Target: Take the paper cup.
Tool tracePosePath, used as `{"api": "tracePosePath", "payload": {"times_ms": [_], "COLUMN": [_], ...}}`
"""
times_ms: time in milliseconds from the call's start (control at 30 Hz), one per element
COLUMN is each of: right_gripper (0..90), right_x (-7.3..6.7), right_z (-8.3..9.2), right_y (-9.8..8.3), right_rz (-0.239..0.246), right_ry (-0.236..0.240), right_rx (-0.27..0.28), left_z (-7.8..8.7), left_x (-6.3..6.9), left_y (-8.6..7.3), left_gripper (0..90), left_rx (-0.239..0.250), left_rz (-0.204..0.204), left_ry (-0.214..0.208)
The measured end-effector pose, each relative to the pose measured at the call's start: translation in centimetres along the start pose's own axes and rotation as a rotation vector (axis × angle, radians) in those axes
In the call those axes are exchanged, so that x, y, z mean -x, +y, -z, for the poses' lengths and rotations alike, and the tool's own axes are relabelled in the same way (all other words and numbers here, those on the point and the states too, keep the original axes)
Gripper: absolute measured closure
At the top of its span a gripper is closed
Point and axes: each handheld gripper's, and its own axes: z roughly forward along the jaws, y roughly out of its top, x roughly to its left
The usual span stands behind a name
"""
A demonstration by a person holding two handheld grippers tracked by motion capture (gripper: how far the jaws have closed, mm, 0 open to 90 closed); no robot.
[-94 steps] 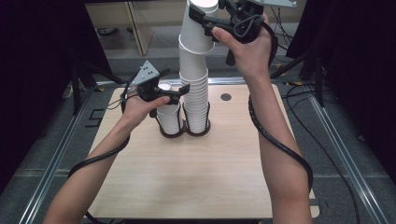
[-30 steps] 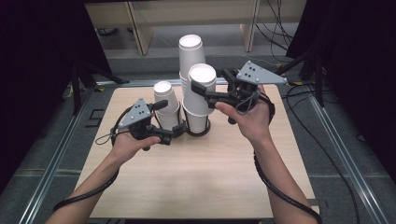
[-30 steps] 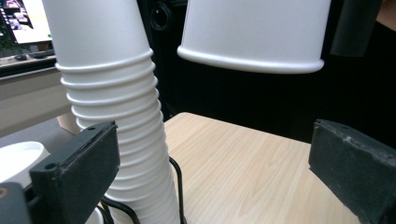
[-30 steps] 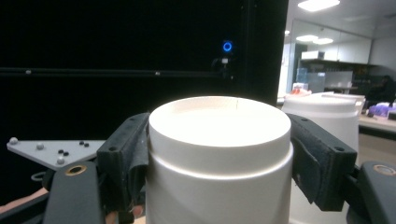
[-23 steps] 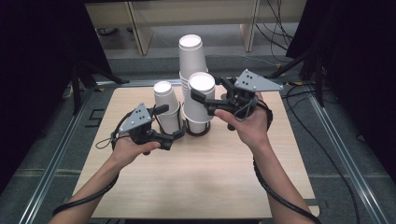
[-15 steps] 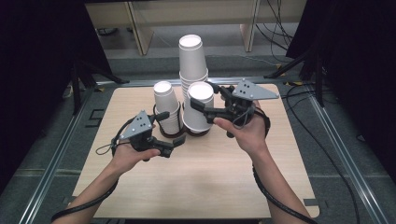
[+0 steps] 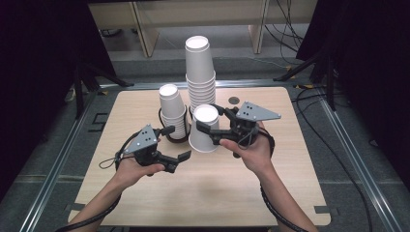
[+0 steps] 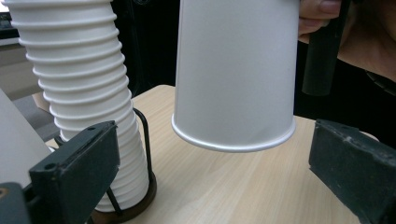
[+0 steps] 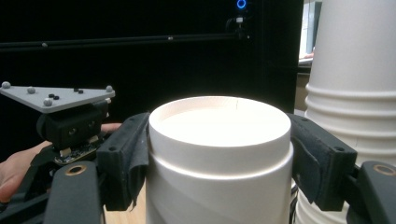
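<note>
A single upside-down white paper cup (image 7: 203,133) hangs just above the wooden table (image 7: 232,193), in front of the stacks. My right gripper (image 7: 209,119) is shut on its upper end; in the right gripper view both jaws press the cup (image 9: 219,154) at its sides. My left gripper (image 7: 177,143) stands open to the left of it, nothing between its jaws. In the left gripper view the cup (image 8: 236,70) floats ahead of the open left gripper (image 8: 210,177), its rim clear of the wood.
A tall stack of white cups (image 7: 199,72) and a shorter stack (image 7: 171,111) stand in a black wire holder (image 7: 178,139) at the table's middle rear. A small dark hole (image 7: 234,100) lies right of the tall stack. Cables run along the floor.
My right gripper has brought the cup down from high over the tall stack to just above the table in front. My left gripper has drawn back from the short stack toward the person.
</note>
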Motion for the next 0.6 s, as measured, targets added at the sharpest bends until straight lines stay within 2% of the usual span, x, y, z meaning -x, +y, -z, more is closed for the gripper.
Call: {"api": "tracePosePath", "payload": {"times_ms": [33, 100, 133, 200, 233, 300, 333, 400, 467, 500, 533, 600], "right_gripper": [27.5, 27.5, 27.6, 27.6, 27.6, 27.6, 27.5, 27.6, 27.6, 27.6, 27.5, 27.6], "right_x": [-0.2, -0.1, -0.1, -0.2, -0.2, -0.1, -0.3, -0.2, -0.4, -0.4, -0.6, -0.6], "right_z": [0.2, 0.2, 0.3, 0.4, 0.3, 0.5, 0.5, 0.5, 0.6, 0.5, 0.6, 0.4], "right_y": [-0.6, -0.8, -1.6, -1.9, -2.4, -3.2, -3.6, -4.5, -5.6, -5.9, -6.4, -7.2], "right_rz": [-0.027, -0.010, -0.022, -0.028, -0.051, -0.035, -0.065, -0.066, -0.090, -0.084, -0.104, -0.092], "right_ry": [0.008, 0.009, 0.012, -0.001, 0.001, -0.008, -0.003, 0.004, 0.009, 0.009, 0.008, 0.008], "right_rx": [-0.025, -0.019, -0.020, -0.039, -0.035, -0.063, -0.060, -0.044, -0.064, -0.057, -0.087, -0.093], "left_z": [0.0, 0.1, 0.2, 0.2, 0.2, 0.4, 0.5, 0.8, 1.0, 1.1, 1.3, 1.4], "left_x": [0.1, 0.2, 0.3, 0.4, 0.5, 0.8, 0.8, 1.2, 1.4, 1.5, 1.7, 1.8], "left_y": [-0.3, -0.8, -1.1, -1.7, -2.1, -2.8, -3.0, -3.9, -4.7, -5.1, -5.7, -6.3], "left_gripper": [1.5, 1.6, 1.6, 1.6, 1.6, 2.0, 2.0, 2.1, 2.0, 2.1, 2.1, 2.1], "left_rx": [-0.002, -0.010, -0.011, -0.012, -0.013, -0.008, -0.020, -0.025, -0.029, -0.030, -0.041, -0.045], "left_rz": [0.000, 0.003, 0.006, 0.016, 0.017, 0.029, 0.027, 0.039, 0.047, 0.055, 0.059, 0.072], "left_ry": [-0.002, -0.009, -0.010, -0.012, -0.017, -0.030, -0.031, -0.034, -0.036, -0.034, -0.031, -0.028]}}
